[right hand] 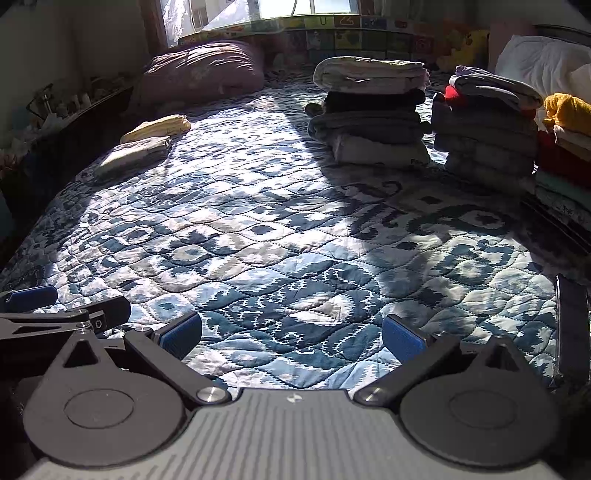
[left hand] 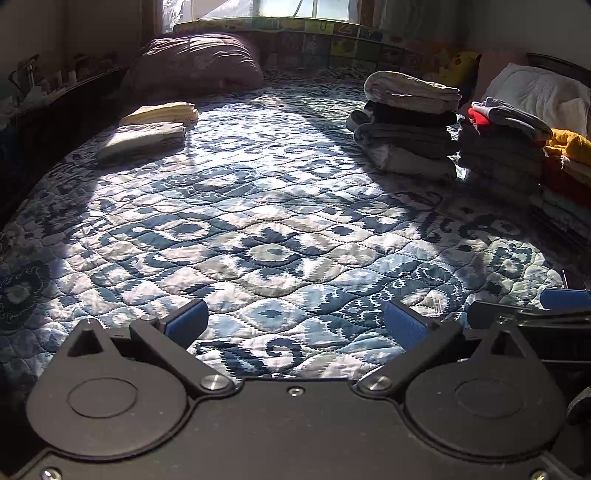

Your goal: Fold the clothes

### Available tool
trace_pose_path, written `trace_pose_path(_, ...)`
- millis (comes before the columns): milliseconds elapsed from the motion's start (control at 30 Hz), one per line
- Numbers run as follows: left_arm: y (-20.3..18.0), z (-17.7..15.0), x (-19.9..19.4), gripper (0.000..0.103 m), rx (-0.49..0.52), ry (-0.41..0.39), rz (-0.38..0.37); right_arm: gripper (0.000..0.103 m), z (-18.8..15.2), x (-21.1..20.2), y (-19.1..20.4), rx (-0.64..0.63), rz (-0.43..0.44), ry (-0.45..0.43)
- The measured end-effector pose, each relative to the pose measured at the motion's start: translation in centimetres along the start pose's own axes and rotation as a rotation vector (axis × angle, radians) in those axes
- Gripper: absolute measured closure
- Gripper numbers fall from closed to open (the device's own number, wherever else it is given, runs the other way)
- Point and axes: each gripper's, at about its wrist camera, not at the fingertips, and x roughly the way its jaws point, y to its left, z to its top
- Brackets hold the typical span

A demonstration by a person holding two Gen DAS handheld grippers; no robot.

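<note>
Tongs: your left gripper [left hand: 295, 323] and right gripper [right hand: 291, 332] gape wide, holding nothing.
Clothes: nearest stack [right hand: 369, 114] lies ahead-right, well apart; long axis crosswise.
Nearer hand: right, I judge.

"U" on patterned board [right hand: 323, 21] under window.

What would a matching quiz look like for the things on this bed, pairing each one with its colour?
Things:
1. bulky pillow
2. top folded cloth at the left edge
3. gripper pads
4. garment peeking from the right stack

Colours:
A. red
B. pale yellow
C. blue
D. dusty pink

Pairs: 1-D, 2-B, 3-C, 4-A
</note>
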Motion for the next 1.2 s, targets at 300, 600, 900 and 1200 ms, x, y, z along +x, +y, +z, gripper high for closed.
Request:
trace_pose_path(300, -0.1, 0.2, 0.0, 0.000, -0.003, 0.000, -0.006, 0.000, 0.1, -0.1, 0.0, 0.009, 0.003, 0.003)
trace_pose_path(600, -1.9, 1.0, 0.7, 0.000, 0.013, 0.018, 0.012, 0.000, 0.1, 0.3, -0.1, 0.011, 0.002, 0.013)
trace_pose_path(900, -1.8, 1.2, 0.9, 0.000, 0.012, 0.024, 0.012, 0.000, 0.0, 0.6, -0.2, 0.010, 0.003, 0.013)
trace_pose_path(1200, -1.9, 1.0, 1.1, 0.000, 0.011, 0.029, 0.012, 0.000, -0.2, 0.7, -0.3, 0.012, 0.001, 0.019)
